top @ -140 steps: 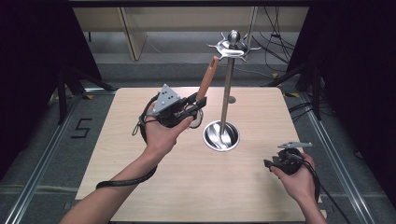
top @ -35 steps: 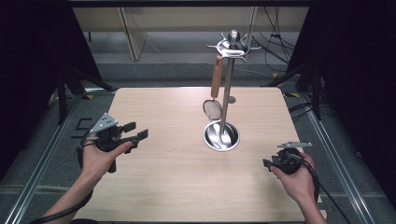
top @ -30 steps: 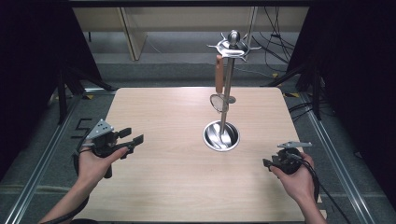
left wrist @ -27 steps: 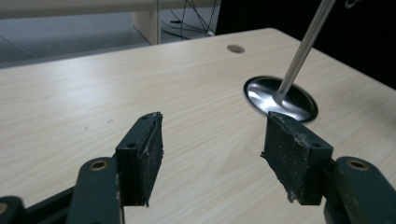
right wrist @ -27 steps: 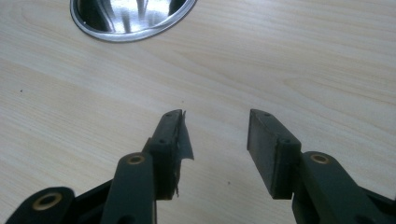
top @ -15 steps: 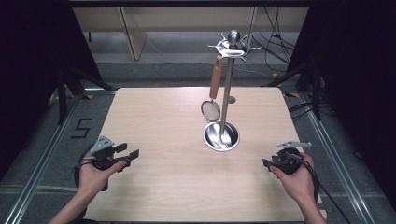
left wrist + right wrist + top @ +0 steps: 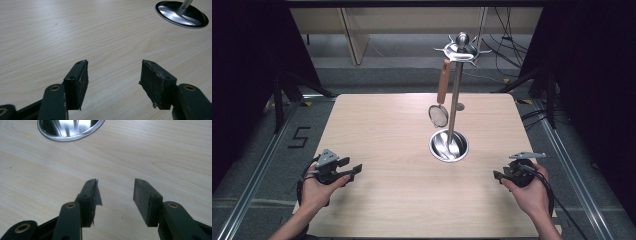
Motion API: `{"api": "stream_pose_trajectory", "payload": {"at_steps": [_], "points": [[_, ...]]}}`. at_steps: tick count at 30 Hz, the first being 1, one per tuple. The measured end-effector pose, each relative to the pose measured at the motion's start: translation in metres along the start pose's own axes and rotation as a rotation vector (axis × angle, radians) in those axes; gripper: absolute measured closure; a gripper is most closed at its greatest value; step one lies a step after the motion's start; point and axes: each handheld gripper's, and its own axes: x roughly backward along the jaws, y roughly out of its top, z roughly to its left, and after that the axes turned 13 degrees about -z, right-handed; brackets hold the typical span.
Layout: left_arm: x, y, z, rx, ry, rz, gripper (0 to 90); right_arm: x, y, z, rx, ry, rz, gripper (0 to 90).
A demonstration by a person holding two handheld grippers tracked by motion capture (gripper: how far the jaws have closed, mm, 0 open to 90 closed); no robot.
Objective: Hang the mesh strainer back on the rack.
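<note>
- High view: a small round mesh strainer with an orange-brown handle (image 7: 441, 97) is hanging from a hook of the tall chrome utensil stand with a round dished base (image 7: 454, 100), standing at about one o'clock from the pale wooden table's (image 7: 412, 200) centre. The left gripper (image 7: 346, 170) is resting at eight o'clock and the right gripper (image 7: 501, 176) at four o'clock, both well apart from the stand. I judge the hanging step done, with both hands resting; nothing further seems called for. A black "5" (image 7: 298, 137) is showing on the floor at nine o'clock.
- Left gripper view: the left gripper (image 7: 113, 82) is holding its jaws apart and empty over bare wood, the stand's base at one o'clock.
- Right gripper view: the right gripper (image 7: 116, 200) is holding its jaws apart and empty, the base at eleven o'clock. No brand is readable.
</note>
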Motion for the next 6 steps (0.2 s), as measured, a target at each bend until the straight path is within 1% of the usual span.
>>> {"api": "stream_pose_trajectory", "payload": {"at_steps": [1, 2, 4, 6], "points": [[-0.0005, -0.0002, 0.0001, -0.003, 0.002, 0.001, 38.5, 0.0, 0.0, -0.0016, 0.019, 0.002, -0.004, 54.3], [-0.001, -0.0006, 0.0002, 0.004, -0.003, -0.002, 38.6, 0.0001, -0.0002, -0.0016, 0.02, 0.002, -0.005, 54.2], [-0.0004, -0.0001, 0.0006, -0.002, 0.007, -0.006, 38.6, 0.0004, -0.0005, -0.0023, 0.028, 0.002, -0.002, 54.0], [-0.0001, 0.0002, 0.0011, 0.002, 0.005, -0.007, 38.7, 0.0004, -0.0006, -0.0021, 0.023, 0.004, 0.0, 53.8]]}}
